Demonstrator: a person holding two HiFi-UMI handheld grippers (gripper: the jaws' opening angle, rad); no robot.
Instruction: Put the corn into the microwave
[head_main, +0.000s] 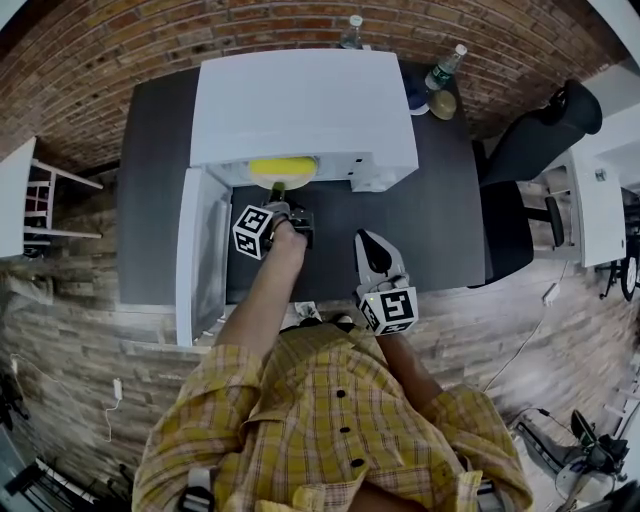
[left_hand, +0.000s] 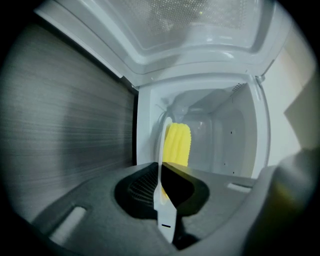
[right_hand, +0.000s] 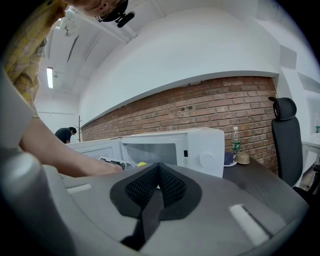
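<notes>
Corn (head_main: 282, 168) lies on a plate (left_hand: 162, 135) just inside the microwave's (head_main: 300, 100) open front, its long axis running along the front edge. The left gripper (head_main: 283, 208) clamps the plate's rim. The right gripper (head_main: 368, 245), jaws together and empty, hovers near the table's (head_main: 440, 220) front edge.

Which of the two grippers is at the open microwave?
The left gripper, at the microwave opening, fingers shut on the white plate carrying the corn. The right gripper hangs shut and empty over the dark table.
</notes>
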